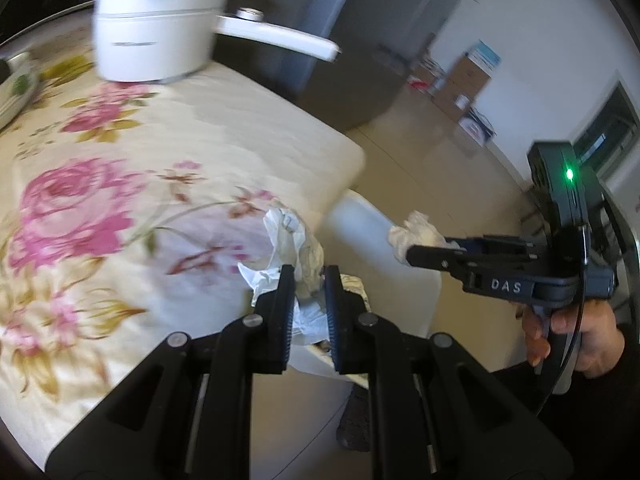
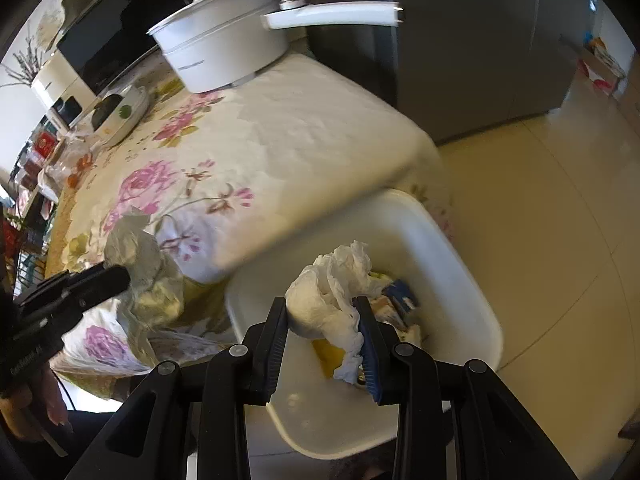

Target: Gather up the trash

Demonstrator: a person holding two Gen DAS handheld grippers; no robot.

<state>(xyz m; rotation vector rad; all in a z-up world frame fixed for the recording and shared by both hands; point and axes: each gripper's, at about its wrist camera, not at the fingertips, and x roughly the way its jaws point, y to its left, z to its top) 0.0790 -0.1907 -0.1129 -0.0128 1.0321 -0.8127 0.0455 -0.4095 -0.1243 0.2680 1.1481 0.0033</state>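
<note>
A: How far along are we?

B: Partway, I'd say. The right gripper (image 2: pixel 322 320) is pinched onto a crumpled tissue (image 2: pixel 332 292) above the white bin (image 2: pixel 452 264), lower centre, which already holds scraps

A: And the other?

B: The left gripper (image 1: pixel 309 280) is clamped on a paper wad (image 1: pixel 294 248) at the floral tablecloth (image 1: pixel 120 200) edge; both pieces remain undropped

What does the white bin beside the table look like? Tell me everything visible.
The white bin is a smooth, plastic-looking tub with rounded corners and an open top. It stands on the floor against the corner of the floral-clothed table. Inside lie scraps, including something yellow and a blue packet. The right claw holds a crumpled tissue over it.
</note>
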